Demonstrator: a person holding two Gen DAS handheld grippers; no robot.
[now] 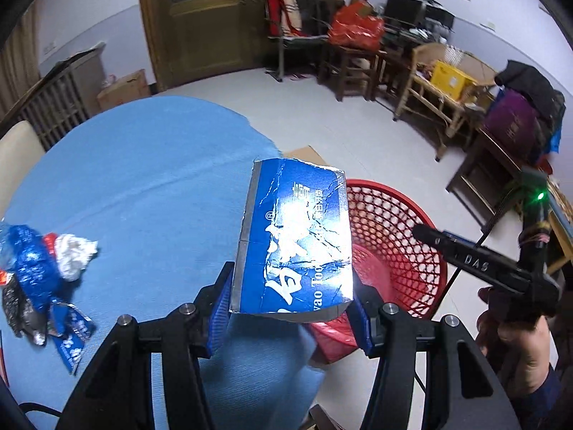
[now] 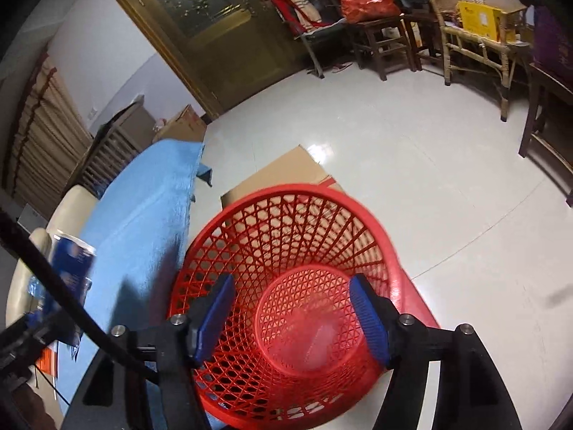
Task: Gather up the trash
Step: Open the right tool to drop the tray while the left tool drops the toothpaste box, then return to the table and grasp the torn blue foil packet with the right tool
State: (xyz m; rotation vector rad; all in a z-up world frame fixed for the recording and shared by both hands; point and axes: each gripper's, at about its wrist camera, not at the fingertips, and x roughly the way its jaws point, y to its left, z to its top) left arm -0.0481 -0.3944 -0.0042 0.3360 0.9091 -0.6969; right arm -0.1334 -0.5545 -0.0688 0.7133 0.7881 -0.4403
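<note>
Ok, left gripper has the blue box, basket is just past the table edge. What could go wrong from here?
1. The blue box is still over the table edge, not the red basket; releasing now may miss.
2. The right gripper hangs open above the basket, where the arms might collide.
3. The crumpled wrappers remain on the table.

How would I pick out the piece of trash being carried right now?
Start at the round table with the blue cloth. At its edge nearest the red basket, the left gripper clamps a flattened blue carton, the only boxy, printed piece.
</note>
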